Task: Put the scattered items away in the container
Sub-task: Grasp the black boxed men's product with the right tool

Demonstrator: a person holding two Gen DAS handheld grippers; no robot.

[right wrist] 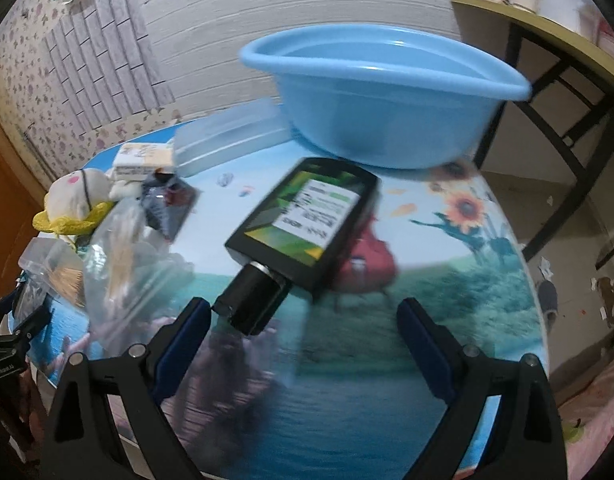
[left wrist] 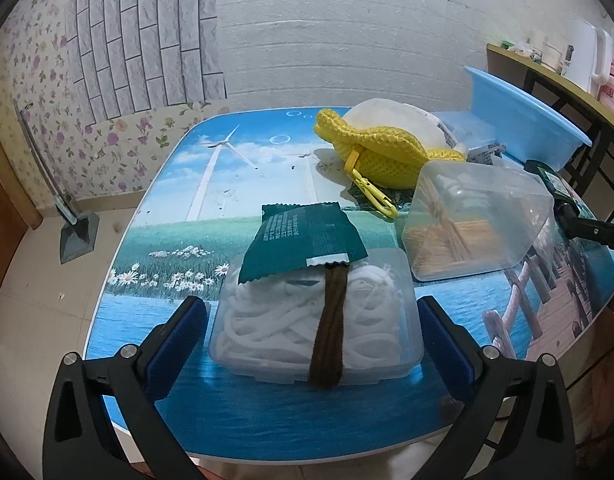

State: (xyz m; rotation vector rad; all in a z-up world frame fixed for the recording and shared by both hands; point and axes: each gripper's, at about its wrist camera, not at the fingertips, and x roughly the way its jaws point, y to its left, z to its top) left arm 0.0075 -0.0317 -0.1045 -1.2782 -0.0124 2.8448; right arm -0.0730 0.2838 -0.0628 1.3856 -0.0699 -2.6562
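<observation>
In the left wrist view my left gripper (left wrist: 313, 312) is open, its jaws on either side of a clear box of white cords (left wrist: 315, 320). A dark green sachet (left wrist: 303, 244) and a brown strap (left wrist: 329, 328) lie on the box. In the right wrist view my right gripper (right wrist: 305, 320) is open and empty, just in front of a dark bottle with a green label (right wrist: 307, 224) lying on the table. The light blue basin (right wrist: 383, 96) stands behind the bottle; it also shows in the left wrist view (left wrist: 519, 120).
A clear box of wooden sticks (left wrist: 475, 224), a yellow mesh pouch (left wrist: 383, 156) and a white plush (left wrist: 395, 120) lie on the printed table (left wrist: 187, 200). A clear lid (right wrist: 227, 136), a small carton (right wrist: 145, 158) and a dark packet (right wrist: 167, 204) lie left of the basin.
</observation>
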